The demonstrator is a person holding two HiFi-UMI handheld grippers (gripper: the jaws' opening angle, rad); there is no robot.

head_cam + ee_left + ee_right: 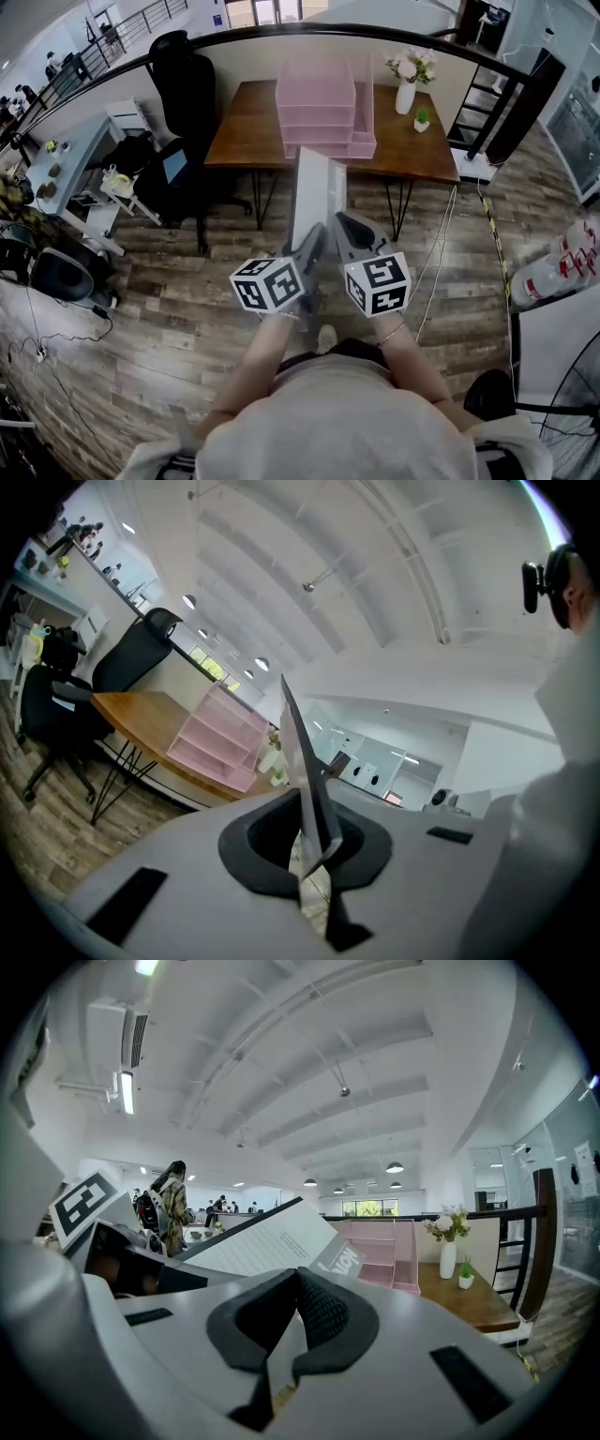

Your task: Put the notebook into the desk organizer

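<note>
Notebook: thin grey notebook [317, 187] with a white ruled face, carried in the air well short of the desk and aimed at 12 o'clock in the head view; not yet in the organizer.
Left gripper [312, 242]: jaws closed tight on the notebook's near end, the cover seen edge-on between the pads in the left gripper view [314, 832].
Right gripper [349, 230]: jaws together [296, 1312], judged to nip the notebook's near lower edge; ruled face leaning off towards 10 o'clock in its own view.
Why two grips: probably to stop a thin, floppy cover from sagging or swinging, with both pinches at the near end so the far end stays free to go in first.
Why on edge: likely suits an upright slot; would need laying flat for a level tier.
Desk organizer: pink translucent plastic desk organizer [323, 108] near the middle of the brown wooden desk [253, 131], open front facing 6 o'clock, so reachable straight ahead.
Beside it: white vase of pink flowers [405, 94] at the organizer's 3 o'clock, small green potted plant [422, 120] at 4 o'clock, both apart from it.
Counts: one notebook; one organizer, seemingly three tiers; two grippers, two marker cubes [270, 284]; one vase; one potted plant; one desk; two black office chairs [183, 80] at the desk's 9 o'clock.
</note>
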